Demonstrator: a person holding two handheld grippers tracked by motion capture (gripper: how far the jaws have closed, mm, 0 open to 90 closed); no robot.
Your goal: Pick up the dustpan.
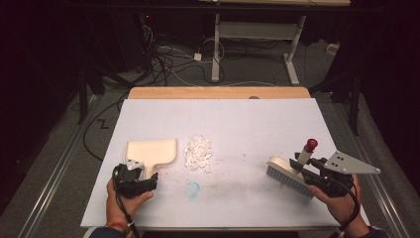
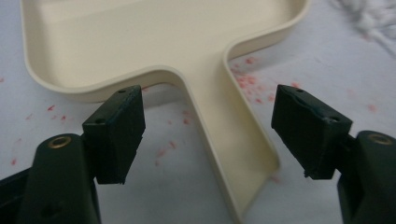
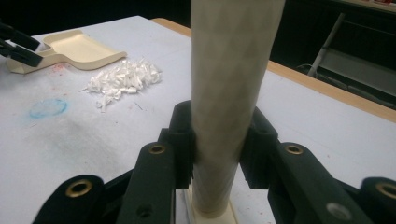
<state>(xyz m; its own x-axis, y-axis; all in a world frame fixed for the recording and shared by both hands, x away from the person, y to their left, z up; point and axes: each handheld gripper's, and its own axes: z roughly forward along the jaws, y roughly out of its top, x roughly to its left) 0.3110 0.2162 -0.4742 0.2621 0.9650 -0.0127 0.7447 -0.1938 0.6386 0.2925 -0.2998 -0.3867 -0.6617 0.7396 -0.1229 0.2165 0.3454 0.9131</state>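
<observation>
A cream plastic dustpan (image 1: 151,151) with a flat rectangular tray and a short straight handle lay on the white table cover (image 1: 237,124), and every place below is given from it. Its handle pointed toward the person's edge of the table. The left gripper (image 1: 132,173), held in the person's left hand (image 1: 124,201), sat right at the handle's end. In the left gripper view its two black jaws stood apart, one on each side of the handle (image 2: 224,135), with clear gaps between the pads and the plastic, so nothing was grasped. Small red flecks (image 2: 252,86) dotted the cover around the handle.

Just to the dustpan's right lay a small heap of white shredded scraps (image 1: 199,153), near but not touching the tray. A faint blue ring stain (image 1: 193,189) marked the cover nearer the person, right of the handle.

Well to the right of the dustpan, the right gripper (image 1: 309,171) was clenched on the pale handle (image 3: 229,93) of a hand brush with grey bristles (image 1: 289,177) and a red knob at the handle's tip (image 1: 311,145). The bristles rested on the cover.
</observation>
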